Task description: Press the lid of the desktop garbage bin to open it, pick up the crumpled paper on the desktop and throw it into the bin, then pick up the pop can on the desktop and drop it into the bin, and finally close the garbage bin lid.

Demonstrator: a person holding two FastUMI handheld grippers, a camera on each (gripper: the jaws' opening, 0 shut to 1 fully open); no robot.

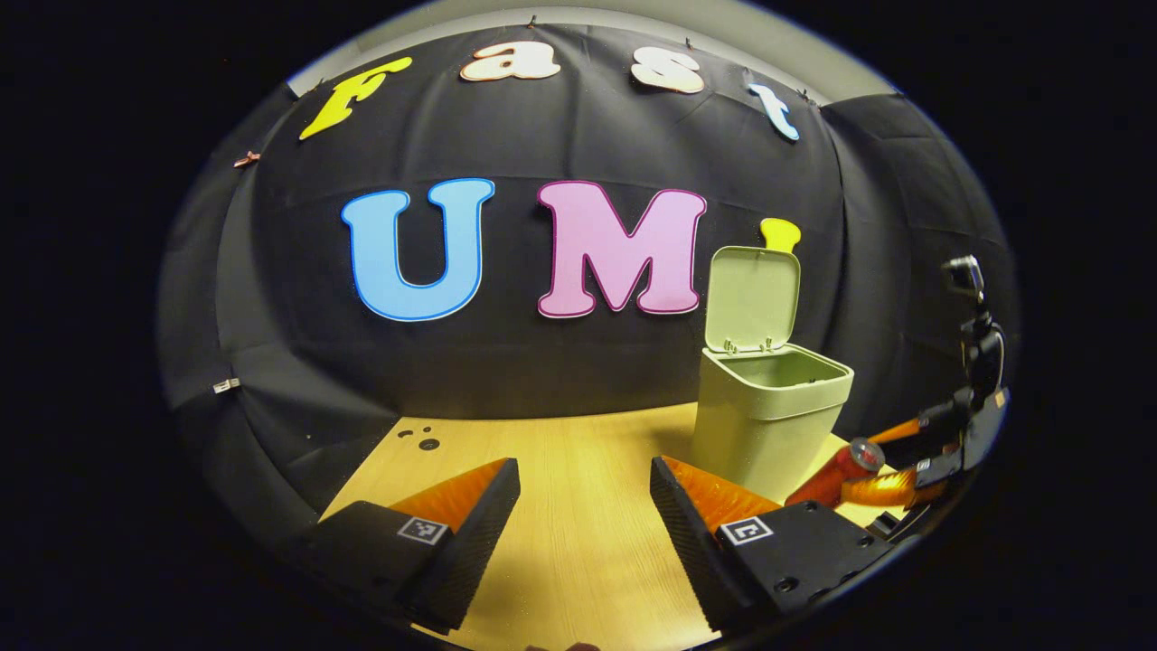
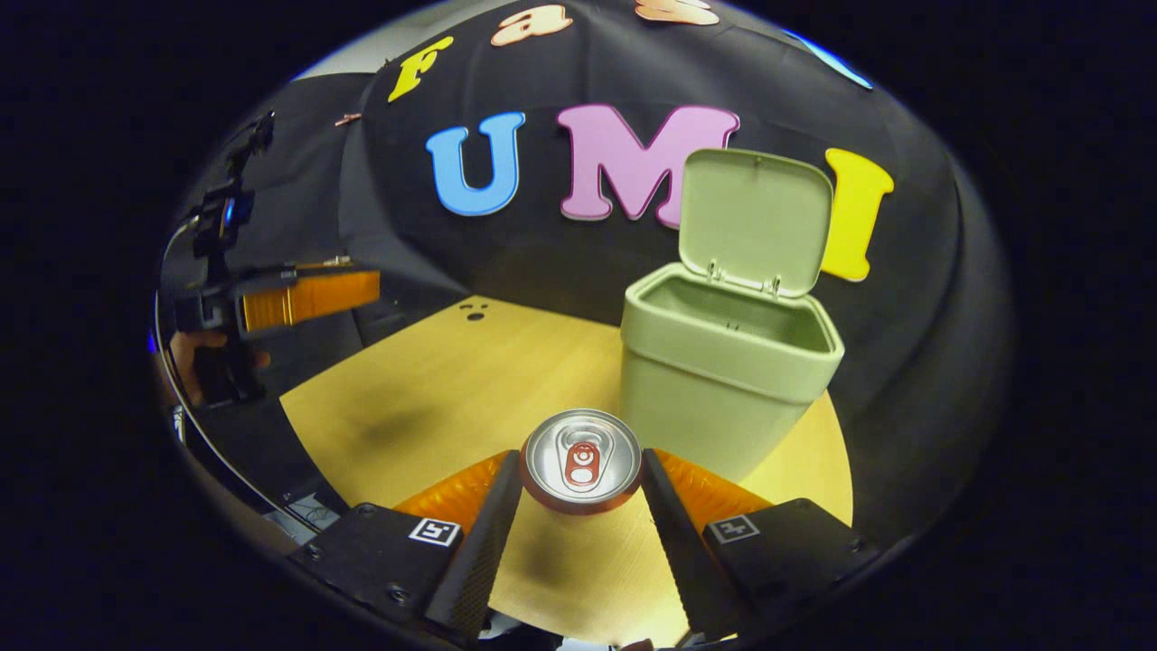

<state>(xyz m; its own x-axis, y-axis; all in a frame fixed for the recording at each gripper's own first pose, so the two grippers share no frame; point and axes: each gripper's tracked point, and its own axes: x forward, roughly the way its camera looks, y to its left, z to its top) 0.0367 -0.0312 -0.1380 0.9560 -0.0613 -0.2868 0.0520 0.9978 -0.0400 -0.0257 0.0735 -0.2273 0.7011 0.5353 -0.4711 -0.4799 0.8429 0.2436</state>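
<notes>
Your right hand-held gripper has the pop can between its two fingers, both pressing on the can's sides, so it is clamped on the can. The can stands upright with its silver top and pull tab facing the camera, just in front of the green desktop garbage bin. The bin's lid is swung up and stands open at the back, showing the hollow inside.

Your left hand-held gripper is open, fingers spread wide with bare wooden desk between them and nothing held. From the left gripper view, the bin sits to the right on the desk, and beyond it you can see the can lying low between the fingers of the right gripper. In the right gripper view, your left gripper hovers off to the left, well apart from the bin.
</notes>
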